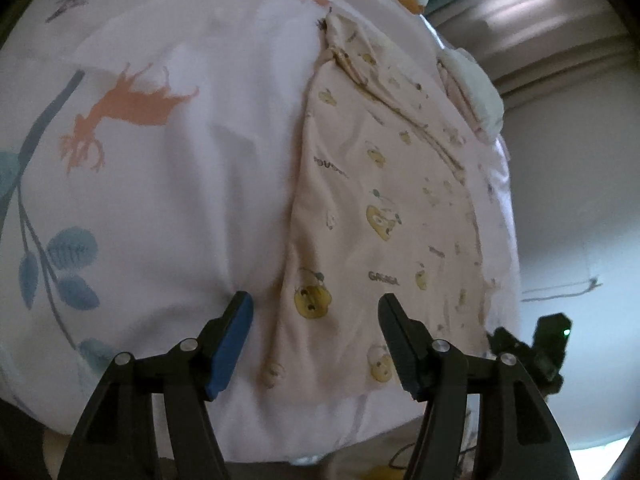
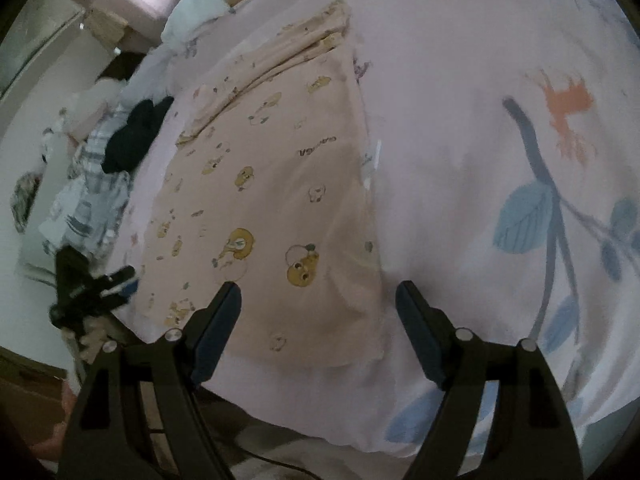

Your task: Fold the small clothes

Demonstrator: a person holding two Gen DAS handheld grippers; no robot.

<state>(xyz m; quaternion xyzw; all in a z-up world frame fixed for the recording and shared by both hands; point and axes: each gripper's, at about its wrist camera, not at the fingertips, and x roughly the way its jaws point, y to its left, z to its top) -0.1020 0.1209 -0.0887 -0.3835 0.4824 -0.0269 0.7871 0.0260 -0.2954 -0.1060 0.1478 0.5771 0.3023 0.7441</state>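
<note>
Near the bed's [image 1: 168, 184] front edge: peach printed garment [image 1: 380, 200], partly folded, further folds pending; left gripper [image 1: 316, 312] and right gripper [image 2: 318, 300] jaws spread, empty.

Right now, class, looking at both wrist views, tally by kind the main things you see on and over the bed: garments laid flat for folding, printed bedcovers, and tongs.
Beige garment with yellow cartoon prints, laid flat: 1
Pale bedcover with orange deer and blue leaves: 1
Tongs, left tongs and right tongs, both open and empty: 2
Total: 4
</note>
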